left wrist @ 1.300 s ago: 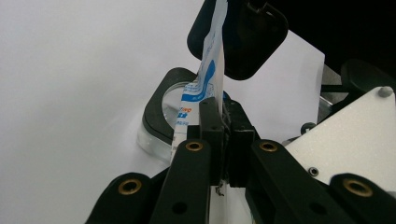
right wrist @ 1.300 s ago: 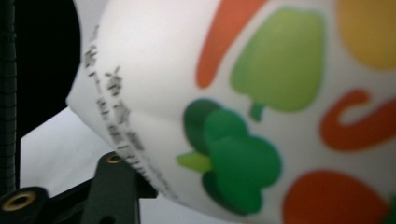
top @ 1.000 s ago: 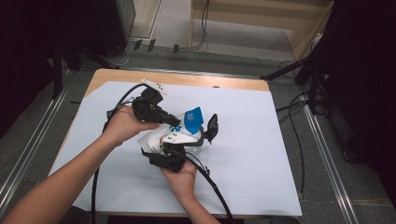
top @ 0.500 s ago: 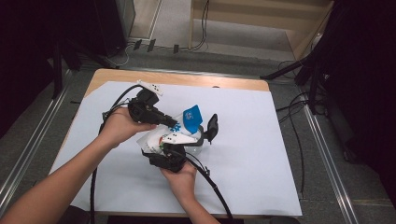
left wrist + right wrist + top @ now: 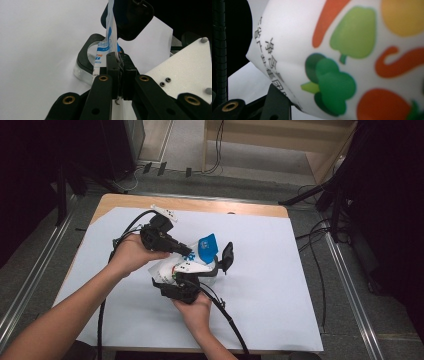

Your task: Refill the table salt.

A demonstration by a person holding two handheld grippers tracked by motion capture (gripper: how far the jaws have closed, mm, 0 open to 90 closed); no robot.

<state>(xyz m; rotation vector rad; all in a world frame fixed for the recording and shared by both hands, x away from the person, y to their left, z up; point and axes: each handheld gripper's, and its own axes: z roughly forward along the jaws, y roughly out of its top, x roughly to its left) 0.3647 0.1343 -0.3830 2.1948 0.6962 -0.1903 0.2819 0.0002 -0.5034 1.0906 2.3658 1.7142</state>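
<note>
A white pouch (image 5: 167, 269) printed with vegetables (image 5: 342, 62) is held above the table's middle between both grippers. Its blue-and-white top edge (image 5: 206, 243) stands upright. My left gripper (image 5: 192, 251), coming in from the left, is shut on that edge (image 5: 110, 37), with the jaws pressed together around it (image 5: 120, 56). My right gripper (image 5: 202, 265), held from below, is shut on the pouch's body. In the right gripper view the pouch sits close against the lens with one black jaw under it at lower left. In the left gripper view one right jaw pad (image 5: 128, 17) rises behind the edge.
A large white paper sheet (image 5: 280, 285) covers the wooden table (image 5: 200, 204). Black cables (image 5: 227, 320) trail from both grippers across the sheet toward the near edge. Metal rails (image 5: 350, 285) and dark stands flank the table on the floor.
</note>
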